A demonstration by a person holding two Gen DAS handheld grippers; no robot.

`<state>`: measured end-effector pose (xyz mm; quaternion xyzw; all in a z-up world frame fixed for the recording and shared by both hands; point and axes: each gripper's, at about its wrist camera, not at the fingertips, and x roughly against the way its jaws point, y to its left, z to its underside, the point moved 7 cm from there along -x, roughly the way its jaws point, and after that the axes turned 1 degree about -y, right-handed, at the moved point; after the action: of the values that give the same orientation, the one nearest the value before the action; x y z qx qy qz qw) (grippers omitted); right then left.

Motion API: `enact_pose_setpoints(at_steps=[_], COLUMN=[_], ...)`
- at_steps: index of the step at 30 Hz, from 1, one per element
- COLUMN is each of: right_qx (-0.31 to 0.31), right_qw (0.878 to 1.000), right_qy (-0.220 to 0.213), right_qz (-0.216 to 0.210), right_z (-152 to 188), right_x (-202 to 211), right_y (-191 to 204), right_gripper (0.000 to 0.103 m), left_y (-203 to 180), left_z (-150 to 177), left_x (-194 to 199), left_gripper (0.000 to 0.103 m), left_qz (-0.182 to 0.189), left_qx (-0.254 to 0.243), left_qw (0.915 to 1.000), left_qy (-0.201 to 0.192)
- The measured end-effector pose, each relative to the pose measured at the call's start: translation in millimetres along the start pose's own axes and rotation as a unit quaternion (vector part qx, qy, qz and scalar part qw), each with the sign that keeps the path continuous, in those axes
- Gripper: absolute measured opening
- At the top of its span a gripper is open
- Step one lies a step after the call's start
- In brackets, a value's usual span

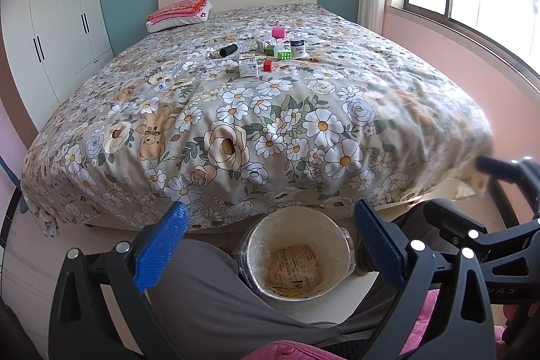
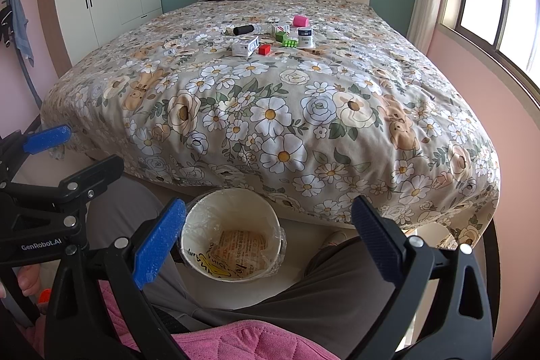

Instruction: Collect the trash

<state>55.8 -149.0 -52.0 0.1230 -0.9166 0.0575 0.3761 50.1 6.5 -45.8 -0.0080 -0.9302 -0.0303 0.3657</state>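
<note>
Trouble ahead: your hand-held grippers, left and right, gape wide, empty; clutter far beyond invites overreaching, toppling the bin.

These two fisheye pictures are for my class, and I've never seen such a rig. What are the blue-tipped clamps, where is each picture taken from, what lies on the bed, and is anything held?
No robot here: a seated person holds a hand-held clamp tool in each hand. Each picture comes from a camera on one tool, looking along its fingers. The left tool and right tool are both open and hold nothing. On the flowered bed lie small boxes, a black roll, a pink block, green pieces and a jar. The lined bin on the floor holds a wrapper.
</note>
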Motion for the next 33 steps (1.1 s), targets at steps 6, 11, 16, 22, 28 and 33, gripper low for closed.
enact_pose_setpoints(at_steps=[6,11,16,22,28,33], right_qx=[0.0,0.0,0.0,0.0,-0.001,-0.001], right_qw=[1.0,1.0,1.0,1.0,1.0,1.0], right_qy=[0.0,0.0,0.0,0.0,0.0,0.001], right_qz=[0.0,0.0,-0.001,0.0,-0.001,-0.002], right_z=[1.3,1.6,1.7,1.5,2.7,1.1], right_x=[0.1,-0.2,-0.5,-0.7,-1.2,-1.4], right_y=[-2.3,-2.6,-2.3,-1.5,-1.9,0.3], right_gripper=[0.097,0.097,0.096,0.097,0.097,0.097], left_y=[-0.4,-1.0,-1.0,-0.7,-1.0,-1.5], left_z=[0.2,0.4,0.5,0.5,0.7,-1.0], left_x=[0.1,0.1,0.0,0.0,0.0,0.9], left_gripper=[0.1,0.1,0.1,0.1,0.1,0.1], left_qz=[0.0,-0.001,-0.001,-0.001,0.0,-0.001], left_qx=[0.0,0.0,0.0,0.0,0.0,-0.001], left_qw=[1.0,1.0,1.0,1.0,1.0,1.0], left_qy=[0.0,-0.001,-0.001,-0.001,0.0,-0.001])
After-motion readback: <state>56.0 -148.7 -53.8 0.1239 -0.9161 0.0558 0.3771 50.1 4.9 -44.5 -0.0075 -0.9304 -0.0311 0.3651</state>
